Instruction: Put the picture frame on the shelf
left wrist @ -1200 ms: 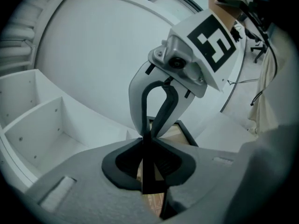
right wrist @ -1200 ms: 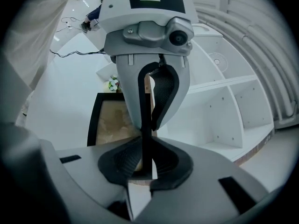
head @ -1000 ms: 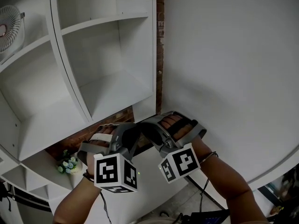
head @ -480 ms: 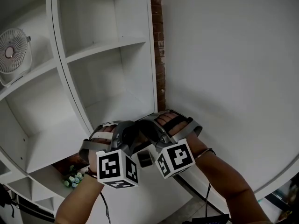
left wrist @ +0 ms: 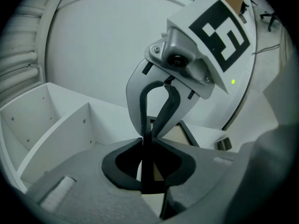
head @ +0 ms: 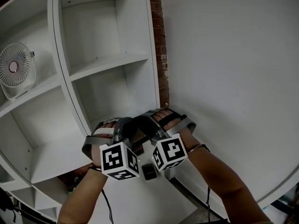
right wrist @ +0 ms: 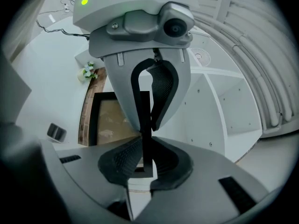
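Observation:
The picture frame is thin and black with a beige picture. It hangs edge-on between my two grippers, which face each other. In the left gripper view its black edge (left wrist: 146, 164) is pinched in the jaws, and the right gripper (left wrist: 159, 120) grips the far edge. In the right gripper view the near edge (right wrist: 145, 139) sits between the pads, the picture's face (right wrist: 110, 120) shows to the left, and the left gripper (right wrist: 148, 120) holds the far side. In the head view the left gripper (head: 130, 135) and right gripper (head: 147, 128) are close together before the white shelf (head: 107, 59), hiding the frame.
A small white fan (head: 16, 71) stands in a left shelf compartment. A brick strip (head: 159, 41) runs beside the shelf, with a large white curved surface (head: 233, 78) to its right. A small dark grey box (head: 149, 171) shows below the grippers. Small flowers (right wrist: 87, 72) lie low down.
Both grippers have risen together with the frame, from below the shelf's bottom board to in front of a lower compartment. The flowers have dropped out of the head view.

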A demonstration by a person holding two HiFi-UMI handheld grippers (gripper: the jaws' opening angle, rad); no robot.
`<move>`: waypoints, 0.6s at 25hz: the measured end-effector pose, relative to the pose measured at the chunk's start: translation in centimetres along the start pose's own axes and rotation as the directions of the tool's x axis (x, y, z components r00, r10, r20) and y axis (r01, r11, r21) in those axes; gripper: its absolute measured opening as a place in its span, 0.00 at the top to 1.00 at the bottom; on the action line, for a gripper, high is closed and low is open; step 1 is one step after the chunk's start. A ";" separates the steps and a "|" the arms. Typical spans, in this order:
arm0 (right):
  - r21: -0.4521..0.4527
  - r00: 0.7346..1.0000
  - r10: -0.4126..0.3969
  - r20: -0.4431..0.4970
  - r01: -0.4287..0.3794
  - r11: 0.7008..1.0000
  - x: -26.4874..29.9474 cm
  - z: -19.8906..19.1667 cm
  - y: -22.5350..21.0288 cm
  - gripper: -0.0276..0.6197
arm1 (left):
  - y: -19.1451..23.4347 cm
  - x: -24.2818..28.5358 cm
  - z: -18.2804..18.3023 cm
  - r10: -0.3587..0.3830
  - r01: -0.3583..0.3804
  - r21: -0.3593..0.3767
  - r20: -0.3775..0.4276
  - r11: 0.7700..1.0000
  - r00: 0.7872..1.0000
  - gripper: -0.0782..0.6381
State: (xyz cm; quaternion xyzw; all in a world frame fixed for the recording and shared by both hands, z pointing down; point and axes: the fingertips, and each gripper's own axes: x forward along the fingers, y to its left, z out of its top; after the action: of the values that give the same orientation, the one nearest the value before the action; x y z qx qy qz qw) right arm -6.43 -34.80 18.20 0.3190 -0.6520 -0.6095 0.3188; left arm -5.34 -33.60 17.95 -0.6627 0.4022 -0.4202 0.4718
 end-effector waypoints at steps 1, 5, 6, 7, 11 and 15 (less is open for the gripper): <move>0.001 1.000 -0.010 -0.001 0.010 1.000 0.4 -0.1 -0.3 0.85 | 0.4 0.3 -0.1 0.010 -0.010 0.005 -0.003 1.000 1.000 0.80; -0.003 0.999 -0.049 0.000 0.049 0.999 1.8 -0.8 -1.4 0.85 | 1.7 1.6 -0.6 0.042 -0.041 0.026 -0.012 0.999 0.999 0.80; -0.004 0.998 -0.055 0.000 0.055 0.998 2.1 -1.0 -1.6 0.85 | 1.9 1.9 -0.8 0.047 -0.047 0.029 -0.014 0.998 0.999 0.80; -0.005 0.998 -0.059 0.000 0.059 0.998 2.5 -1.2 -1.7 0.85 | 2.1 2.2 -0.9 0.052 -0.052 0.032 -0.014 0.998 0.999 0.80; -0.004 0.997 -0.073 -0.004 0.073 0.997 3.9 -1.8 -1.8 0.85 | 2.5 3.5 -1.7 0.062 -0.062 0.046 -0.013 0.997 0.998 0.80; 0.010 0.997 -0.074 -0.012 0.074 0.997 5.1 -2.0 -1.2 0.85 | 2.3 4.5 -2.7 0.054 -0.053 0.059 -0.020 0.997 0.998 0.80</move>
State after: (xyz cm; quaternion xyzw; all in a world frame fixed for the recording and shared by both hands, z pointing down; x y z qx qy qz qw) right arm -7.81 -40.17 17.22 0.3479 -0.6410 -0.6158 0.2982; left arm -6.73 -39.06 17.12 -0.6329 0.4125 -0.4262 0.4977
